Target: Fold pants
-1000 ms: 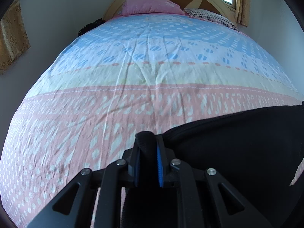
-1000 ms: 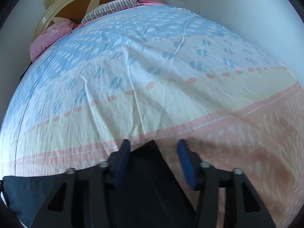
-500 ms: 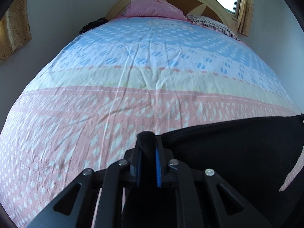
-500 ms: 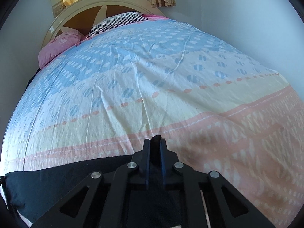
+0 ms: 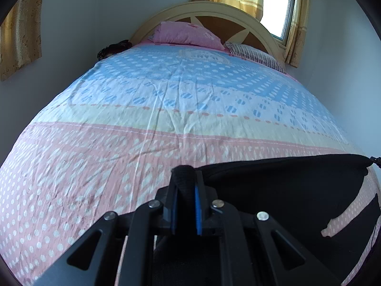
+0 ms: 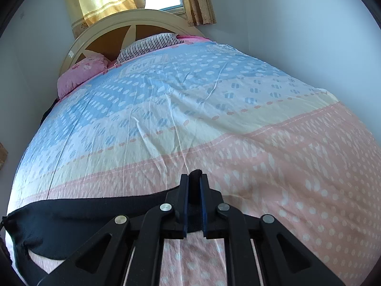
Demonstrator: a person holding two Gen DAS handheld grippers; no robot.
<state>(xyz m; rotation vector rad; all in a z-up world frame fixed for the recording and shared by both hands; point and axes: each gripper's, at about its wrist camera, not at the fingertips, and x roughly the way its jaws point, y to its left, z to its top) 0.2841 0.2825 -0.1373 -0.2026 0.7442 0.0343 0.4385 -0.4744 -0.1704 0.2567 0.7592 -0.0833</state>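
Note:
Black pants (image 5: 285, 190) hang stretched between my two grippers above the near end of the bed. My left gripper (image 5: 185, 174) is shut on one end of the top edge, with a fold of black cloth pinched between its blue pads. My right gripper (image 6: 195, 178) is shut on the other end, and the pants (image 6: 83, 217) run from it to the left. The lower part of the pants hangs out of view below both cameras.
The bed (image 5: 166, 109) has a pink, yellow and blue dotted sheet, wrinkled in the middle. A pink pillow (image 5: 185, 34) and a striped pillow (image 5: 257, 53) lie by the arched headboard (image 6: 114, 31). Walls stand close on both sides, with a curtained window behind.
My right gripper closed on the pants edge. Both grippers have since lifted and tilted up, raising the edge off the bed, so more of the headboard and window shows.

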